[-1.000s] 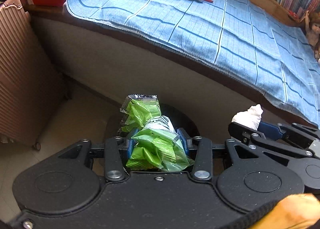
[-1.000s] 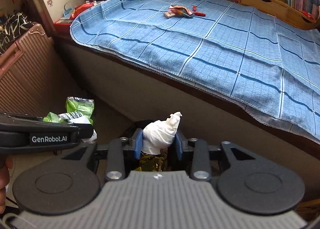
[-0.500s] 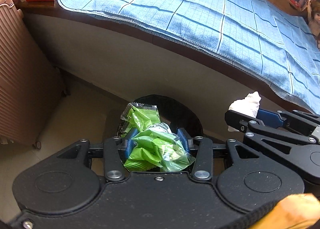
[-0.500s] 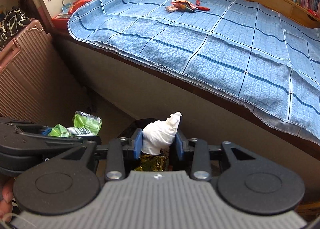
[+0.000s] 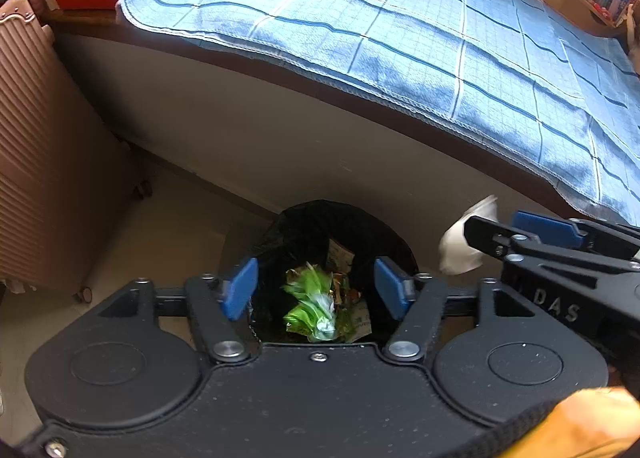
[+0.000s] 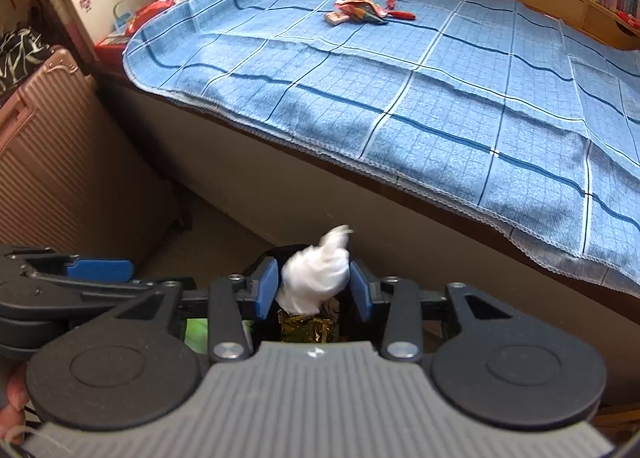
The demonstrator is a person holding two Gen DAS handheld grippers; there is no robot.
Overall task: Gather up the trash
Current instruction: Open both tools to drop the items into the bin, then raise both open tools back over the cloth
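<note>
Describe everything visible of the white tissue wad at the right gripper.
The white tissue wad is a crumpled ball of soft paper, blurred, with a twisted tip pointing up. It sits between the blue pads of the right gripper, whose jaws have just been opening; gaps show on both sides, so it looks released. Directly below is the black-lined trash bin beside the bed. The left wrist view shows the wad's end jutting past the fingers.
</note>
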